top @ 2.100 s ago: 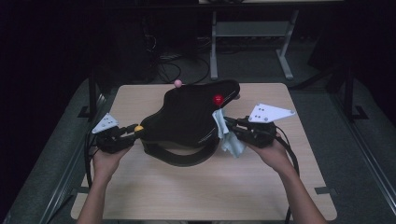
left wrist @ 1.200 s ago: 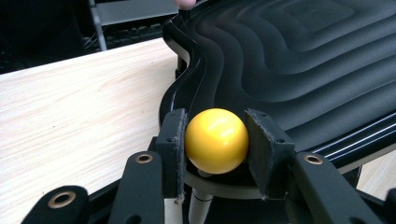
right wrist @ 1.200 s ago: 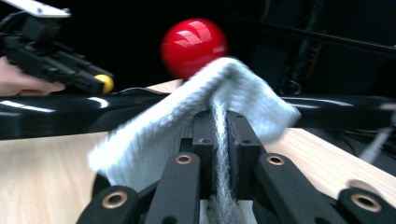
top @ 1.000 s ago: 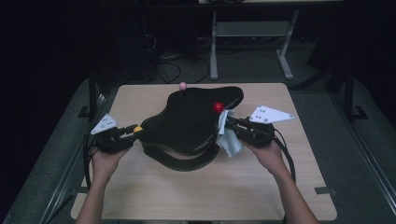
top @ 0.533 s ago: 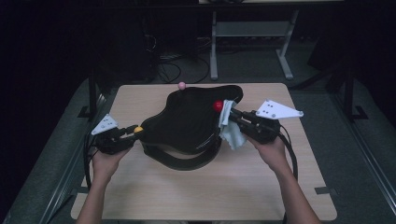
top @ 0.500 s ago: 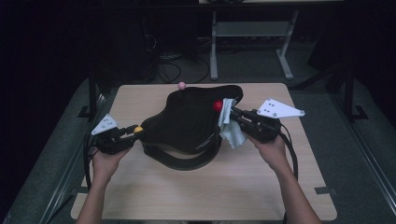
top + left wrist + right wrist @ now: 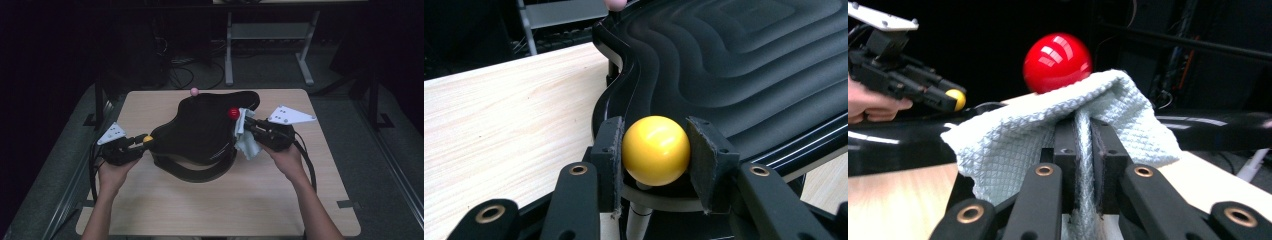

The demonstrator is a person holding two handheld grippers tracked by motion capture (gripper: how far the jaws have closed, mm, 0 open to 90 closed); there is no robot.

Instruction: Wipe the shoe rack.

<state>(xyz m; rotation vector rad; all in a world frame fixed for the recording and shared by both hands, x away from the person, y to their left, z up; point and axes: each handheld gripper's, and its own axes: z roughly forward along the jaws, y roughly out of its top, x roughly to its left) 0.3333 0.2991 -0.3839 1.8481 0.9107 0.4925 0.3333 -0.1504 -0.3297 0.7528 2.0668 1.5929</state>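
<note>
A black, wavy-ridged shell (image 7: 200, 130) lies on the wooden table (image 7: 240, 200), above a black ring-shaped base. Three ball knobs stand at its rim: yellow (image 7: 147, 139), red (image 7: 233, 113) and pink (image 7: 194, 91). My left gripper (image 7: 144, 141) is at the shell's left tip, its pads (image 7: 609, 150) pressed on both sides of the yellow ball (image 7: 655, 150). My right gripper (image 7: 248, 127) is shut on a pale blue waffle cloth (image 7: 246, 142). In the right gripper view the cloth (image 7: 1013, 145) drapes over the jaws, just below and touching the red ball (image 7: 1057, 62).
A white metal frame (image 7: 230, 55) and cables stand on the dark floor behind the table. A rail (image 7: 65, 200) runs along the table's left edge. The left gripper (image 7: 943, 97) shows far off in the right gripper view.
The right gripper has carried the cloth up along the shell's right rim to the red ball. The shell shifted slightly early on. The left gripper has stayed on the yellow ball.
</note>
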